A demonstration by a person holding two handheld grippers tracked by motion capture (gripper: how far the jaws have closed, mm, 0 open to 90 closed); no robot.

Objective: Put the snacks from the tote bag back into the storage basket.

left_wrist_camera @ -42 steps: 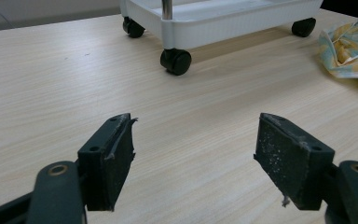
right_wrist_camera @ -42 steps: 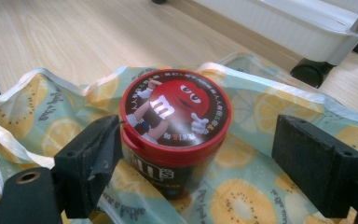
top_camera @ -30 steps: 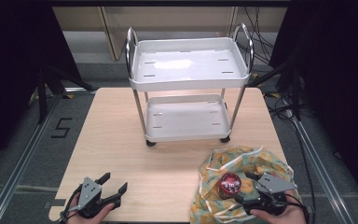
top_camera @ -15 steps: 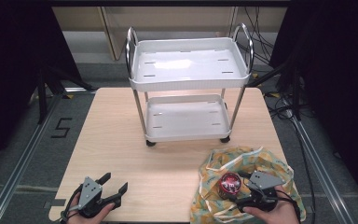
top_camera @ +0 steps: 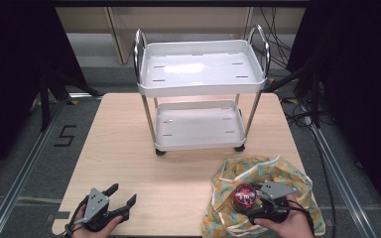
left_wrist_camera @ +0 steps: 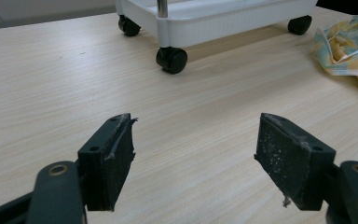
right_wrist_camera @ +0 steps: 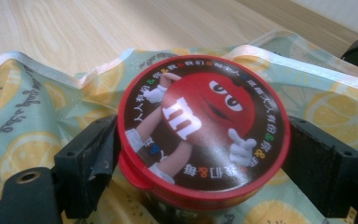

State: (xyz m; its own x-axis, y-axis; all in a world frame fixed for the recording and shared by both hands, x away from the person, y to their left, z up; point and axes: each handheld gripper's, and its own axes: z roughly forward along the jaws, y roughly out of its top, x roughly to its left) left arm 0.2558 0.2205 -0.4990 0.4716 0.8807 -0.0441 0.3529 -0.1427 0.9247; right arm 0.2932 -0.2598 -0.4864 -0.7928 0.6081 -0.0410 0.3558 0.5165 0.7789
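Beyond the cloth (top_camera: pixel 278 173), a white cart (top_camera: pixel 201 89) on the table (top_camera: pixel 129 163).

Bare table (top_camera: pixel 178 173) between both hands; cart (top_camera: pixel 201 106) blocks far centre, cloth (top_camera: pixel 278 173) right.

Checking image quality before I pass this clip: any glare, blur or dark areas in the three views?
High view: glare patch on the cart's top tray, surroundings nearly black. Left gripper view: table sharp and evenly lit, left gripper jaws slightly soft. Right gripper view: candy tub lid readable, cloth somewhat soft.
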